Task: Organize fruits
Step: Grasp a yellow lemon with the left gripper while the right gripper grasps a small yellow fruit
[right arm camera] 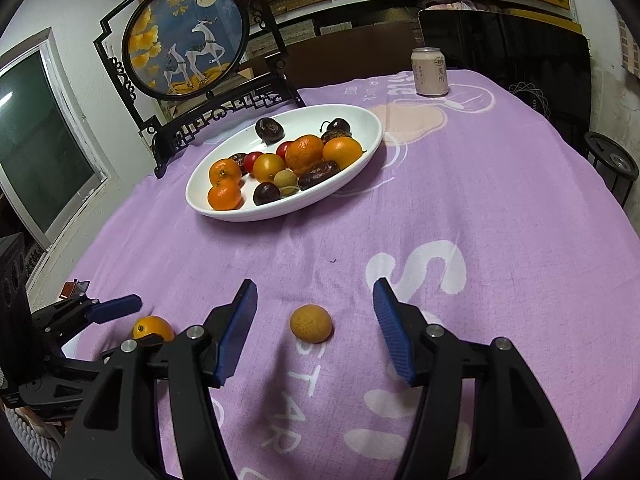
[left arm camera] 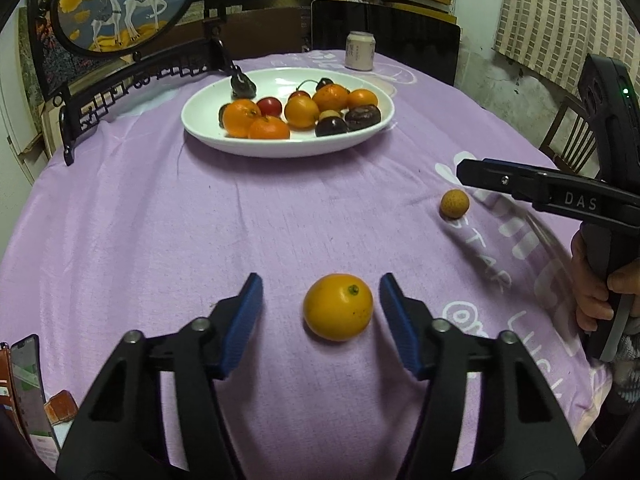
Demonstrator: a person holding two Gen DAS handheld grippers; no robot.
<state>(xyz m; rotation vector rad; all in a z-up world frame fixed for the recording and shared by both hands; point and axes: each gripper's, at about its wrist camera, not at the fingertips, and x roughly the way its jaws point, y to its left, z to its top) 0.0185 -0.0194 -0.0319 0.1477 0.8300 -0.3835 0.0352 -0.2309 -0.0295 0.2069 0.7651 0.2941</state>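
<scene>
Lying between left tool pads: orange.

The left tongs are spread wide, blue pads level and apart. The right tongs gape equally wide, off to the left tongs' right, gripped by a bare hand.
</scene>
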